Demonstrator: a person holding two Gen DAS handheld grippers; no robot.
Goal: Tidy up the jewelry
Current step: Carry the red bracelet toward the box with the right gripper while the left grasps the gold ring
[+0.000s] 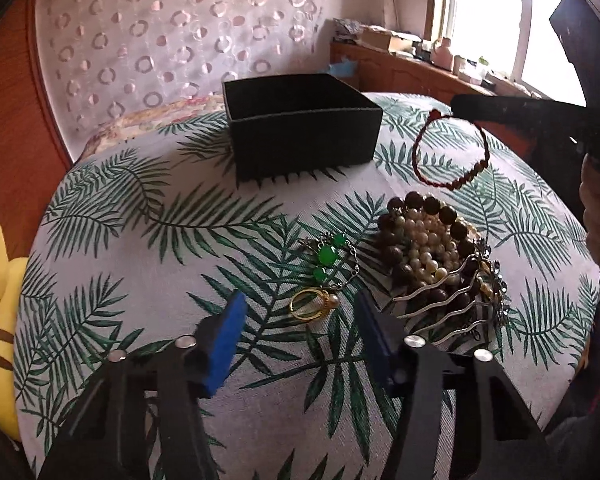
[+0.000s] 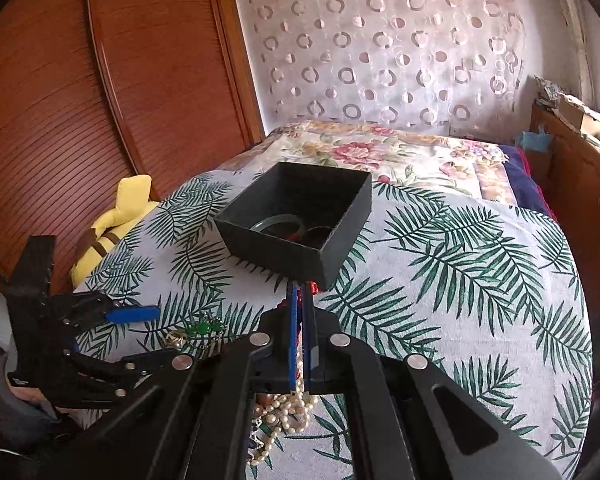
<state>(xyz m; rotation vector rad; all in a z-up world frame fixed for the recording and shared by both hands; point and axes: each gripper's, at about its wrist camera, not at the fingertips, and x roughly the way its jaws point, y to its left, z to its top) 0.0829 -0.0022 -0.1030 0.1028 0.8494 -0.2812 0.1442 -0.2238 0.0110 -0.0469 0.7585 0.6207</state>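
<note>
At lower centre of the left wrist view, the left gripper (image 1: 300, 320) stands spread around a gold ring (image 1: 312, 304) on the leaf-print cloth (image 1: 140, 240), pads not touching it. The right gripper (image 1: 458, 106), upper right, pinches a red cord bracelet (image 1: 452, 152), which dangles right of the black box (image 1: 300, 128).

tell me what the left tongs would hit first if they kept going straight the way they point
Most likely the gold ring, which lies on the leaf-print cloth just ahead, between the open fingers of the left tongs. The green bead piece sits just beyond it. Depth is hard to judge.
</note>
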